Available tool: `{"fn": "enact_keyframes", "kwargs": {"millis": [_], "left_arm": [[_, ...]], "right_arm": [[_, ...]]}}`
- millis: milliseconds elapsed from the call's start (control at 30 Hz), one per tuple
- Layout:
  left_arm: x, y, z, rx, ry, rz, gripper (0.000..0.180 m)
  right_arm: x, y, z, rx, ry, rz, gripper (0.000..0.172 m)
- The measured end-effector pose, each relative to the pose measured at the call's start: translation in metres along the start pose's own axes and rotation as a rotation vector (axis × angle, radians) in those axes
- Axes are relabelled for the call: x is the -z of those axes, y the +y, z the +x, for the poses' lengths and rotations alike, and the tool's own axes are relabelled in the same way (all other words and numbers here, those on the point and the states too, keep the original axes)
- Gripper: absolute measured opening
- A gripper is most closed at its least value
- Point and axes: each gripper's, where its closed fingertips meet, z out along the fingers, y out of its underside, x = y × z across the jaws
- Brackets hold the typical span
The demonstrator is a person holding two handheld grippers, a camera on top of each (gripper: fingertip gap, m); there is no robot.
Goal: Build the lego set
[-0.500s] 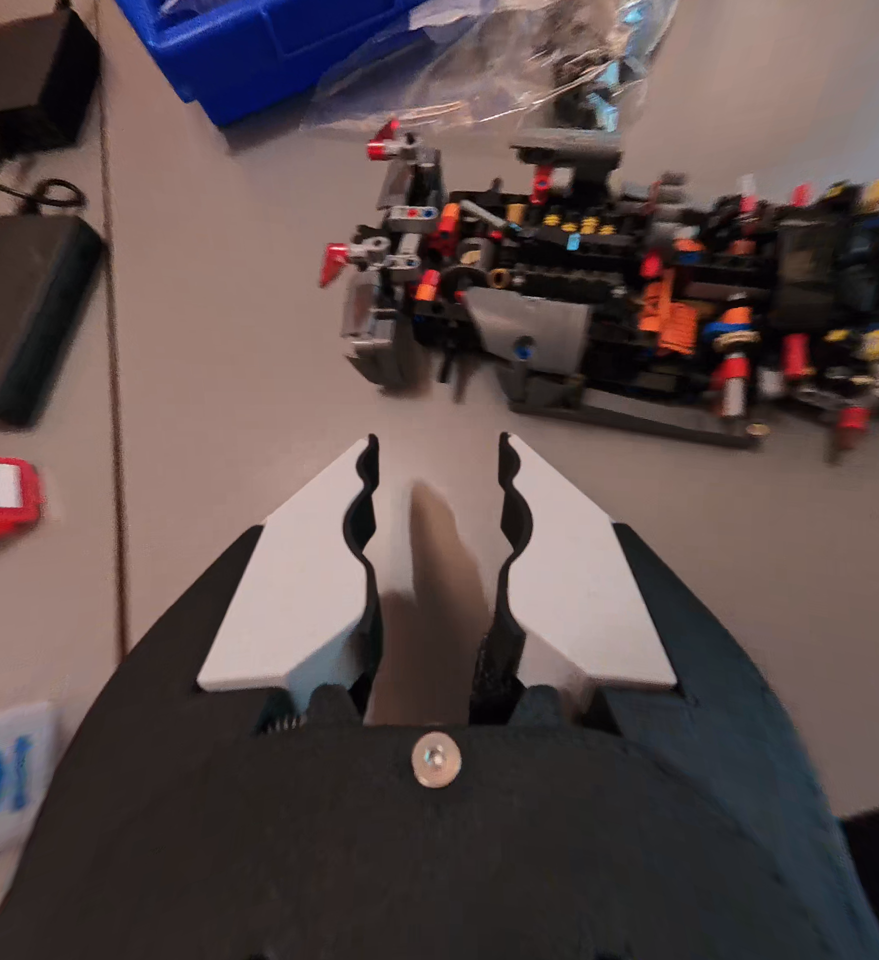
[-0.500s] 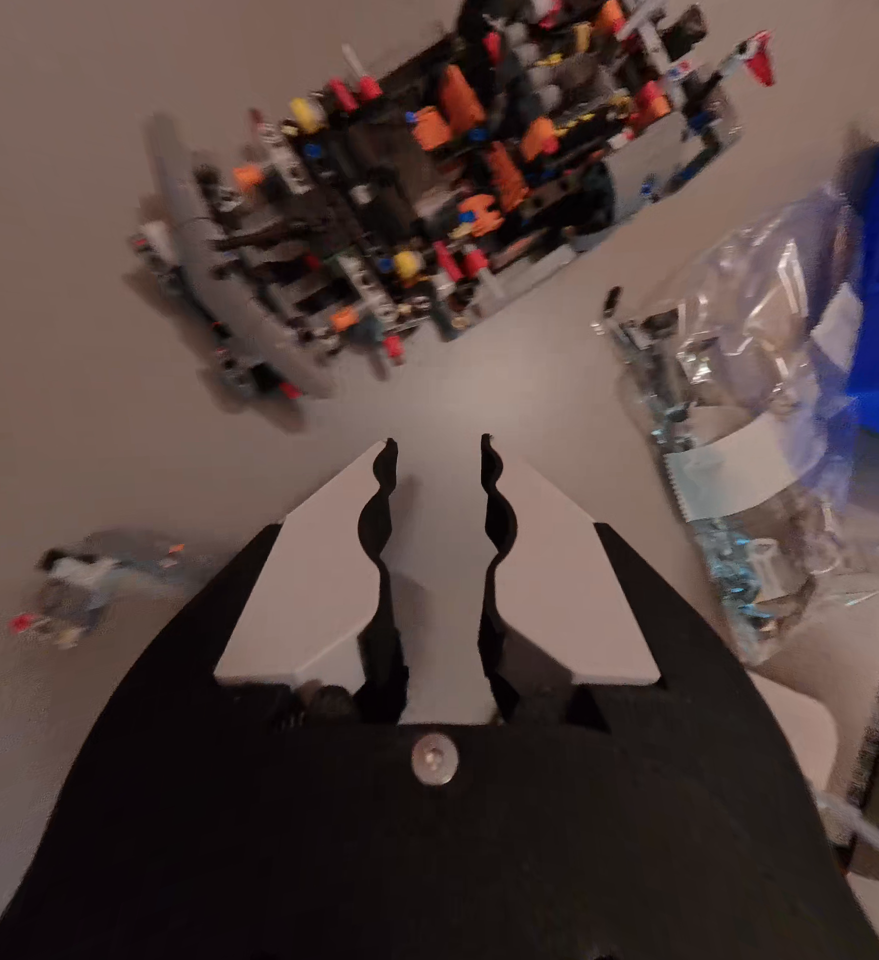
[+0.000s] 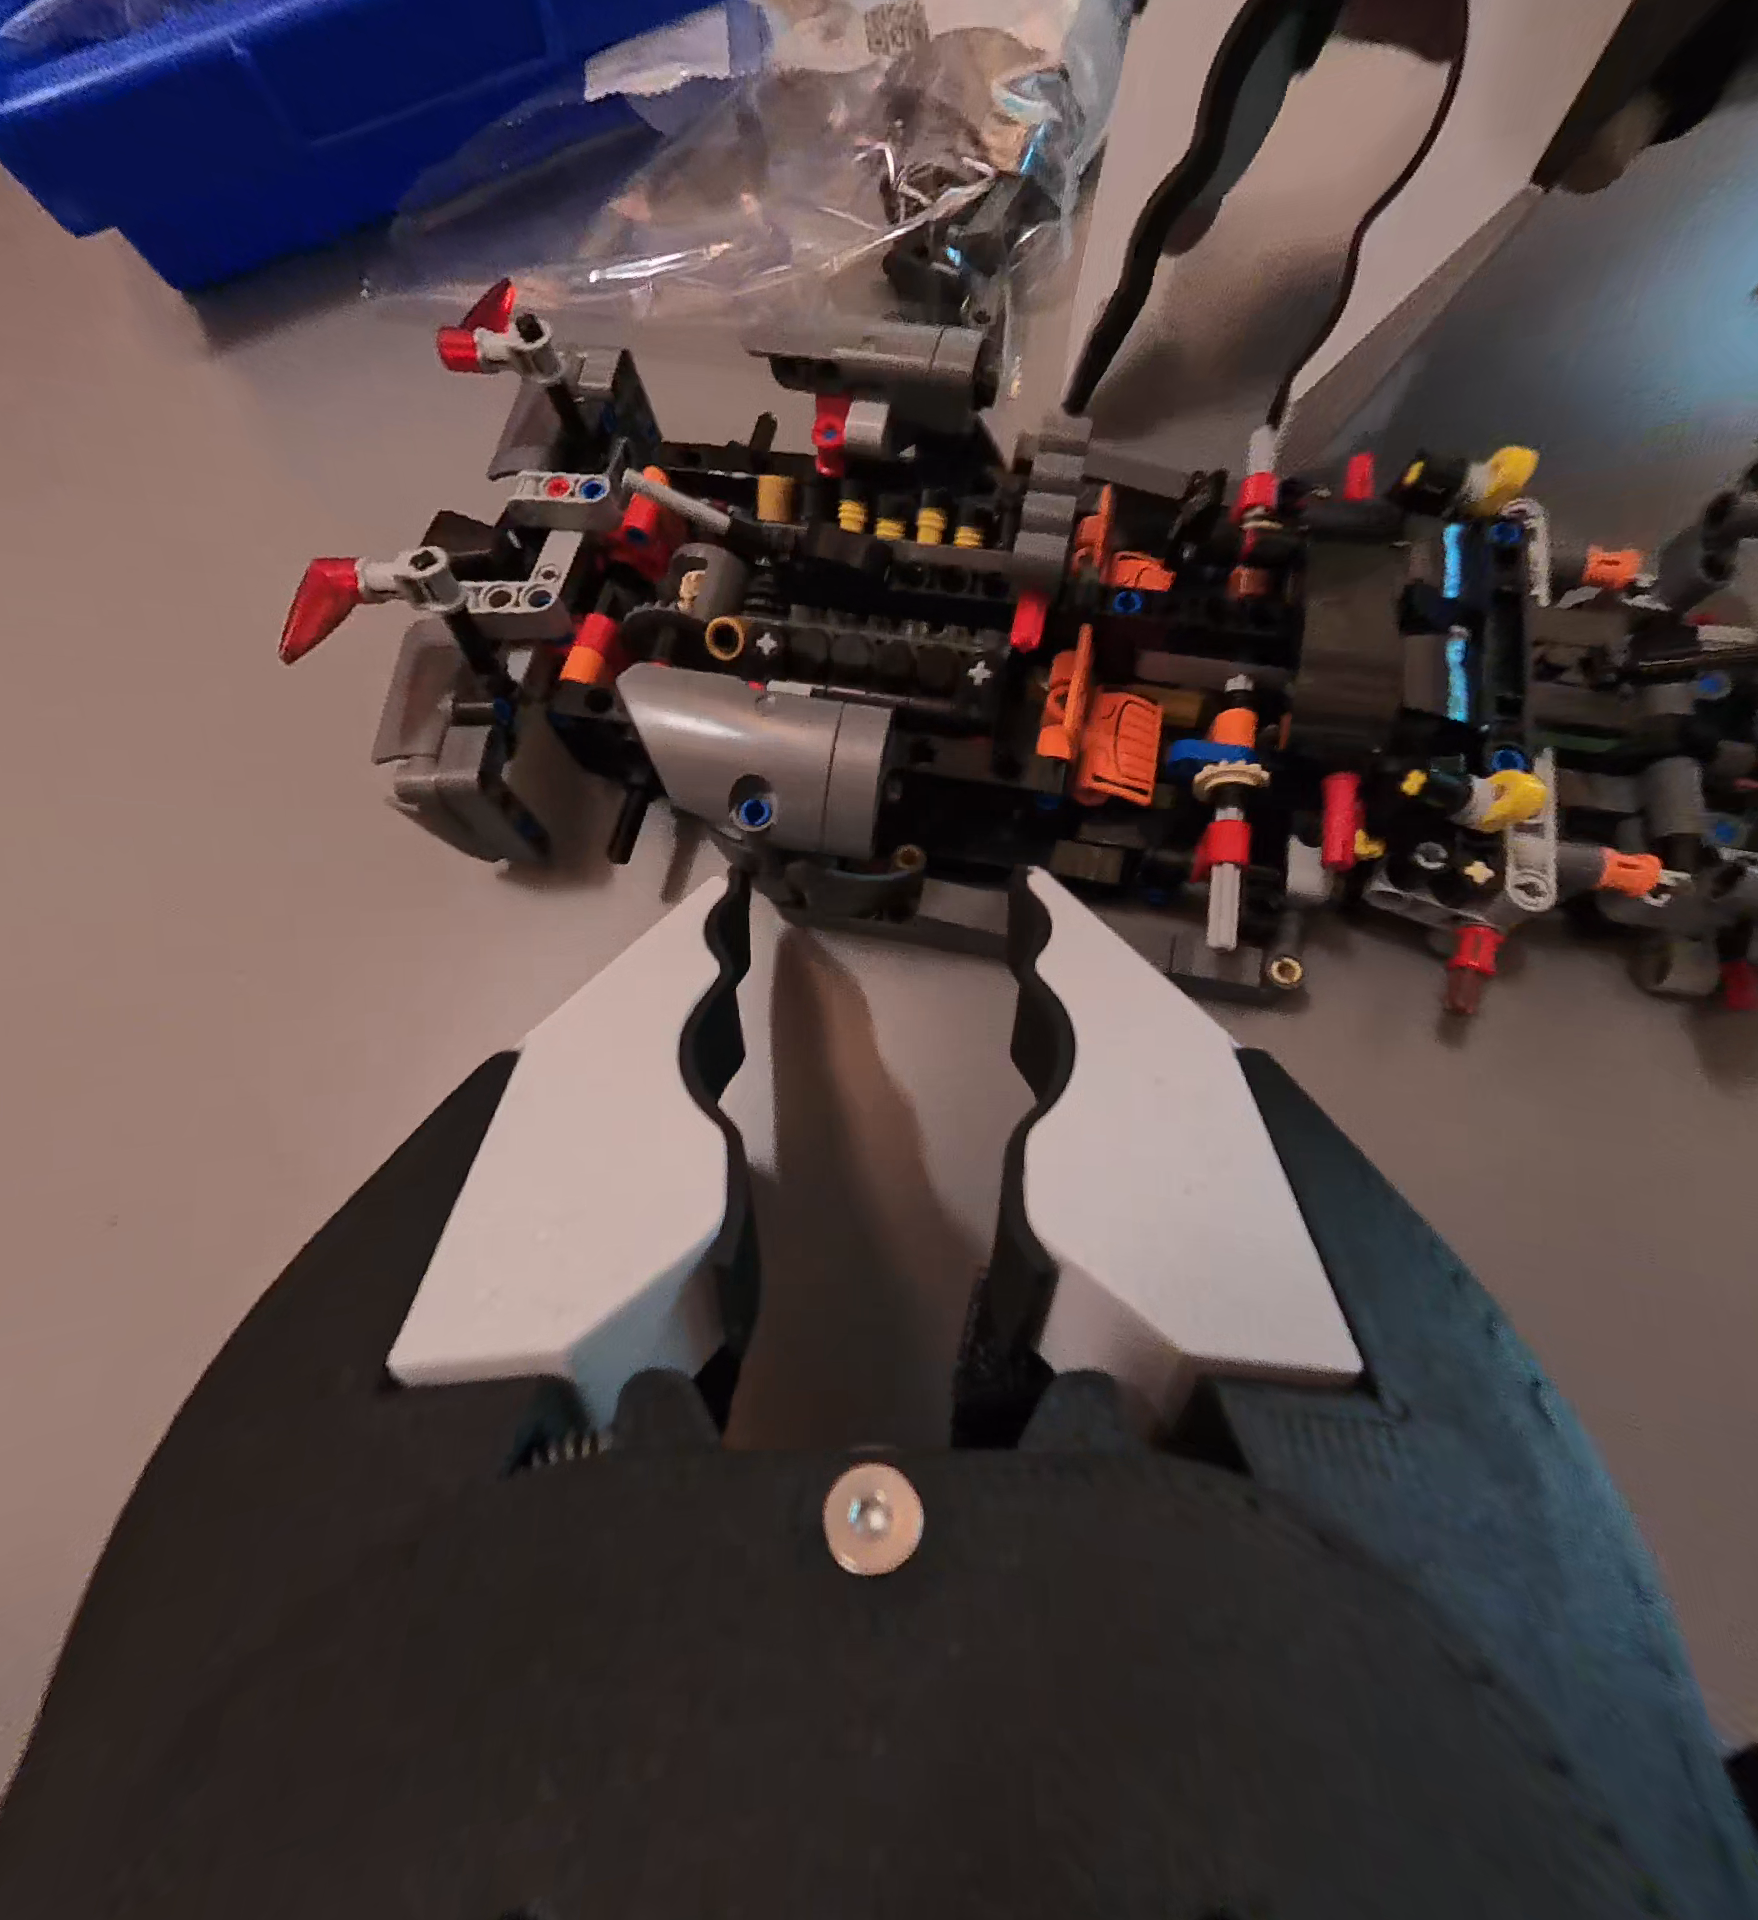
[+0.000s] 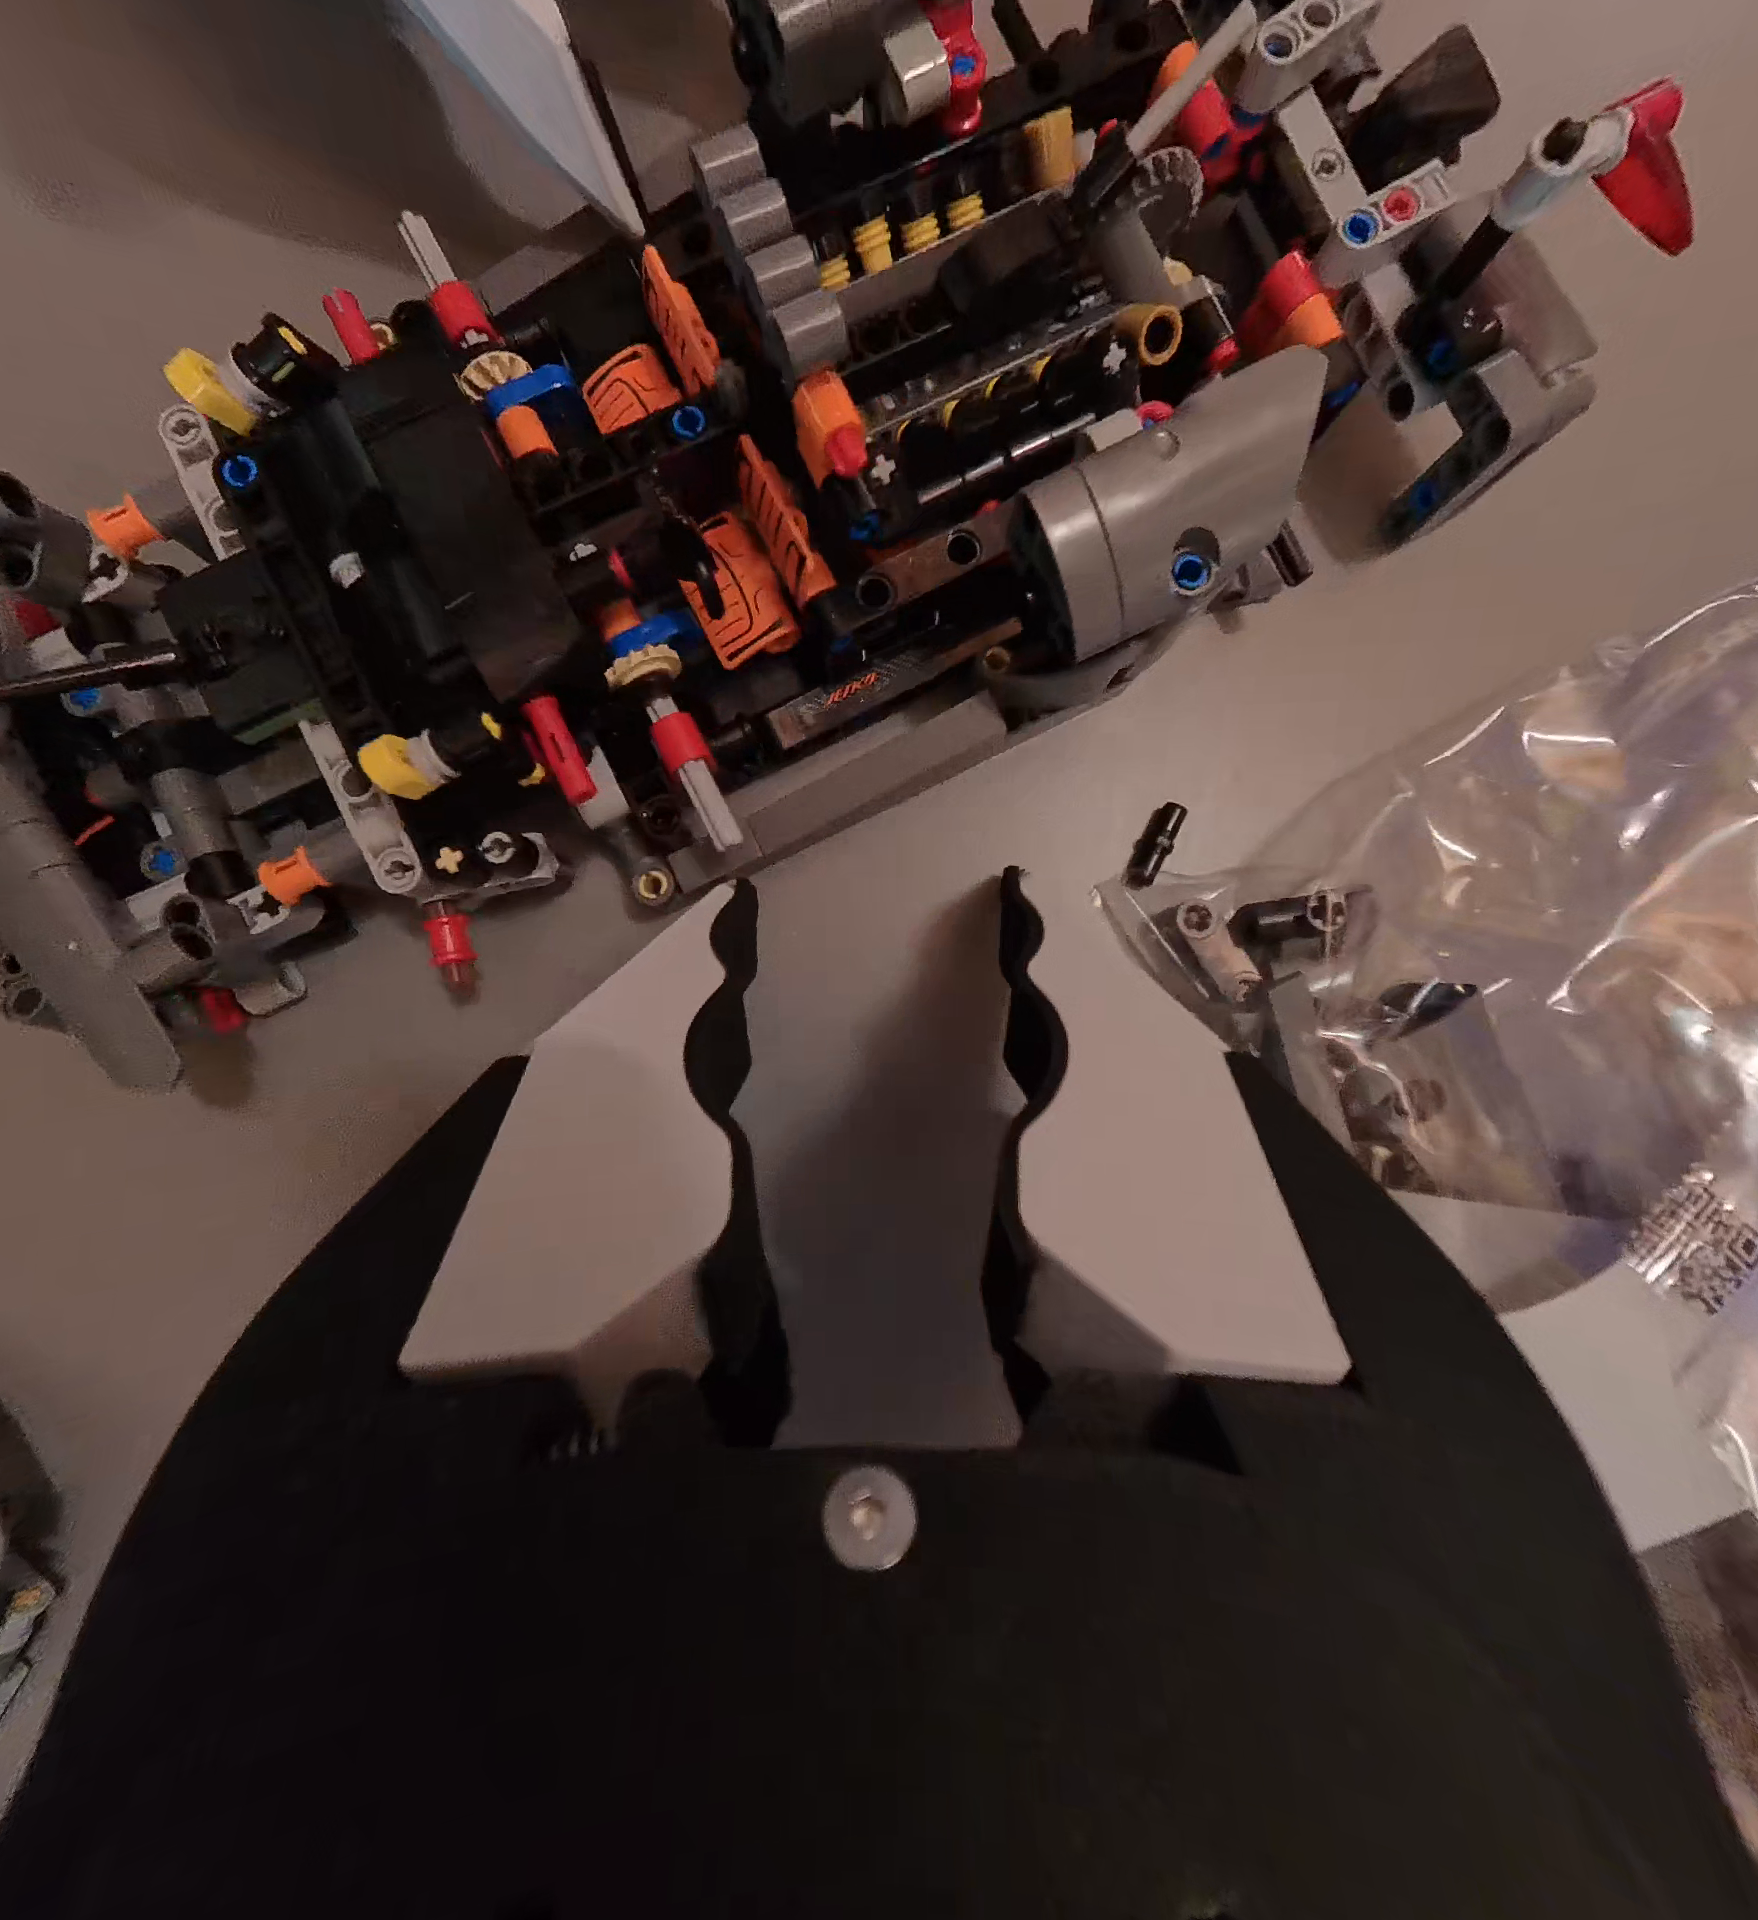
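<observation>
Both grippers are out on a beige table [image 3: 179, 727] around a half-built brick model chassis [image 3: 958, 644], so the moment reads as an approach with nothing gripped yet.

The left gripper [image 3: 880, 904] has its jaws spread wide with only table between them. Its fingertips sit just short of the model's near edge, below the grey curved panel [image 3: 761, 758] at 12 o'clock.

The right gripper [image 4: 870, 899] is likewise parted and bare — its tips are near the model's grey base rail at 11 o'clock, with a loose black pin [image 4: 1155, 836] and a clear bag of parts [image 4: 1529, 987] at 2 o'clock.

In the left wrist view the model's long axis runs from 9 to 3 o'clock, with the red-tipped end [image 3: 319, 613] at 9 — a blue bin [image 3: 283, 135] lies beyond at 11 o'clock.
</observation>
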Motion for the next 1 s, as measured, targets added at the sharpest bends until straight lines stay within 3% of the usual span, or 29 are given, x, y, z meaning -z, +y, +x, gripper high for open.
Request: {"fn": "enact_keyframes", "kwargs": {"millis": [200,533,600,700,833,1000], "left_arm": [[-0.005,0.0,-0.009,-0.003,-0.005,-0.016,0.038],[-0.004,0.003,-0.011,-0.019,-0.012,-0.019,0.025],[-0.003,0.003,-0.012,-0.015,-0.005,-0.019,0.026],[0.006,0.008,-0.014,0.013,-0.015,-0.018,0.043],[0.034,0.01,0.002,0.039,-0.003,0.041,0.042],[0.057,0.018,0.045,-0.069,-0.001,0.09,0.041]], "right_arm": [[-0.005,-0.006,-0.01,0.031,-0.066,0.044,0.043],[-0.012,-0.018,-0.029,0.076,-0.044,0.017,0.038],[-0.011,-0.017,-0.029,0.064,-0.022,0.006,0.039],[0.005,-0.016,-0.02,0.033,0.044,0.013,0.042],[0.025,-0.025,0.0,-0.012,0.122,0.09,0.048],[0.013,-0.041,0.02,-0.031,0.151,0.159,0.059]]}}
